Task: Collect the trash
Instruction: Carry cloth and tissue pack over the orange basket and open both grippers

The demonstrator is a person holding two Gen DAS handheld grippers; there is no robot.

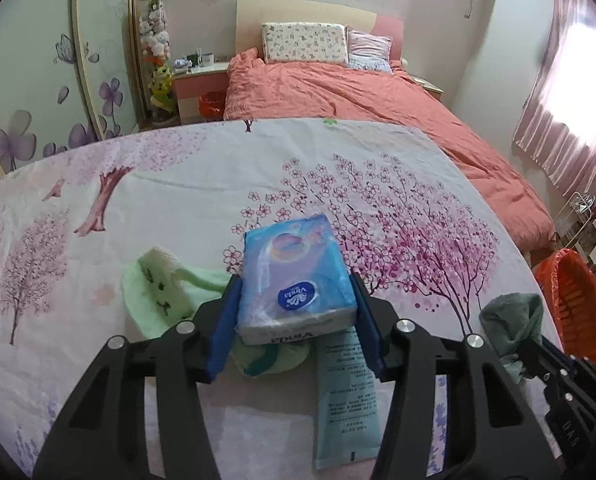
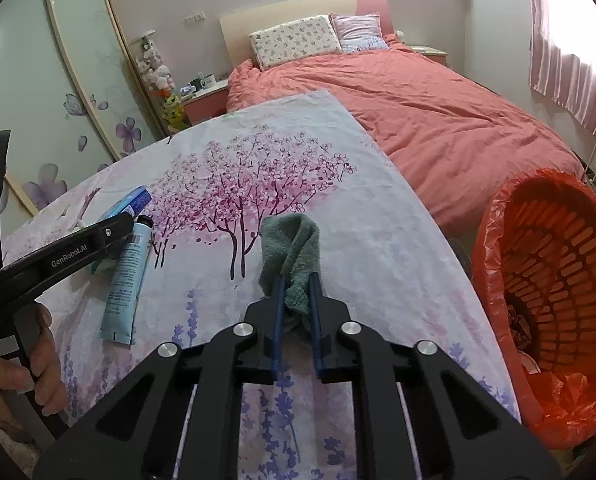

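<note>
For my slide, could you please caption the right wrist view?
Right gripper holds a green sock beside the red bin.

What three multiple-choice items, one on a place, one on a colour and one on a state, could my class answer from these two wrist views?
1. Where does the trash basket stand?
A. on the bed
B. beside the table's right edge
C. under the nightstand

2. What colour is its liner?
A. orange-red
B. black
C. white

3. What is the right gripper doing?
A. hanging open
B. shut on the grey-green cloth
C. shut on the tube

Answers: B, it sits beside the cloth-covered table; A, orange-red plastic lines the basket; B, the cloth is pinched between its fingers.
</note>
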